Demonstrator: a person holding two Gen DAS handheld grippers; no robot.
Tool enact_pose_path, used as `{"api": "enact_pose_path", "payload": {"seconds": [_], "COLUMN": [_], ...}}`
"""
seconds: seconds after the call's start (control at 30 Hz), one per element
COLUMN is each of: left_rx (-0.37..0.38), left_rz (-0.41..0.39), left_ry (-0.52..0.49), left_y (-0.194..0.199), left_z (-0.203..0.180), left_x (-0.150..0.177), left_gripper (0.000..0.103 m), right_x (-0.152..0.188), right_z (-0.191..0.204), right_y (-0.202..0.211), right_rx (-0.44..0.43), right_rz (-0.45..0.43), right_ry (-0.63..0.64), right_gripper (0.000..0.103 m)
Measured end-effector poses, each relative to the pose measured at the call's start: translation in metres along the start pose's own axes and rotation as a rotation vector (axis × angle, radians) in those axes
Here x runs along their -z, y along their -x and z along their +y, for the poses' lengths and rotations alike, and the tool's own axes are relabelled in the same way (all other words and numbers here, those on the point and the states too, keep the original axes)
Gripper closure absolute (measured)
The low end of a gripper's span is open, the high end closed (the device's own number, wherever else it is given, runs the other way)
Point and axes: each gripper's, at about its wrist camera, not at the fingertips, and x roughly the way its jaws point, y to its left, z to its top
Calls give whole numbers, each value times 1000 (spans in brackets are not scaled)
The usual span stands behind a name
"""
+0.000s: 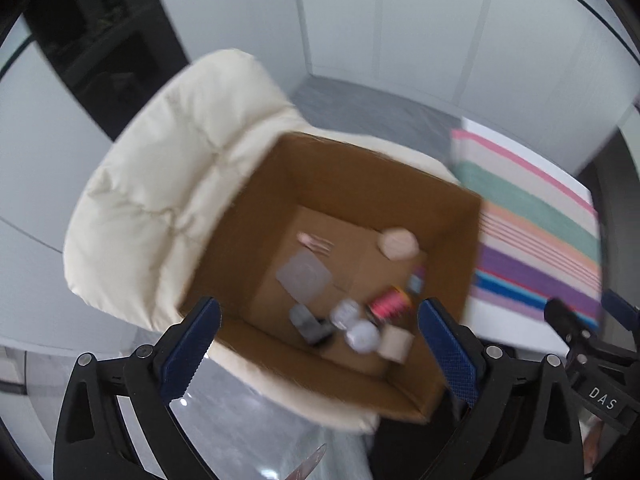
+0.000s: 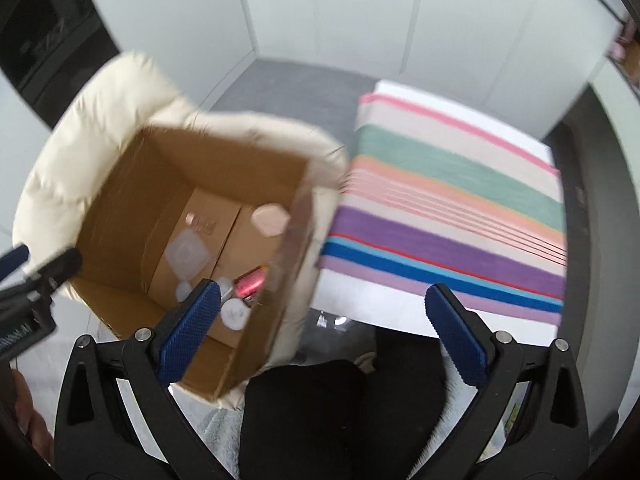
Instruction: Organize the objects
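1. Left tongs [image 1: 318, 344] stood wide open, nothing between the blue pads; right tongs [image 2: 322, 330] were equally wide open and empty. The arms of both ran off the bottom edge.
2. In the left wrist view, the other tool at the far right showed white letters "DAS", the rest cut off. In the right wrist view a label on the tool at the left edge was too blurred to read.
3. Cardboard box [image 1: 348, 184] sat open on a cream padded chair [image 1: 168, 184], below both tongs.
4. The box held small items, all motion-blurred: a red cylinder [image 1: 388, 304], two white round things [image 1: 354, 324], a dark grey lump [image 1: 308, 322], a clear square packet [image 1: 304, 276], a pale pink disc [image 1: 398, 243], and a pink utensil-like piece [image 1: 314, 242]. No writing was legible.
5. A striped cloth [image 2: 448, 216] covered the tabletop [image 2: 400, 90] right of the box, with its right end cut off.
6. Farther off were a grey floor and white panels.
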Motion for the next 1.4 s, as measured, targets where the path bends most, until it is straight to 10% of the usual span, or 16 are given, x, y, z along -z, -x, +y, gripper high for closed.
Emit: {"api": "enact_pose_path", "payload": {"seconds": [0.57,1.4], "left_rx": [24,36], "left_rz": [-75,-83], "left_ry": [-317,-307], "left_y": [108,117], "left_z": [-111,-115], "left_x": [35,42], "left_gripper": [3,3], "right_x": [59,68], "right_z": [-84,-91], "right_y": [129,139], "right_rx": [16,36], "right_rz": [-104,-126], "right_ry": [-257,-258], "right_gripper": [0,0]}}
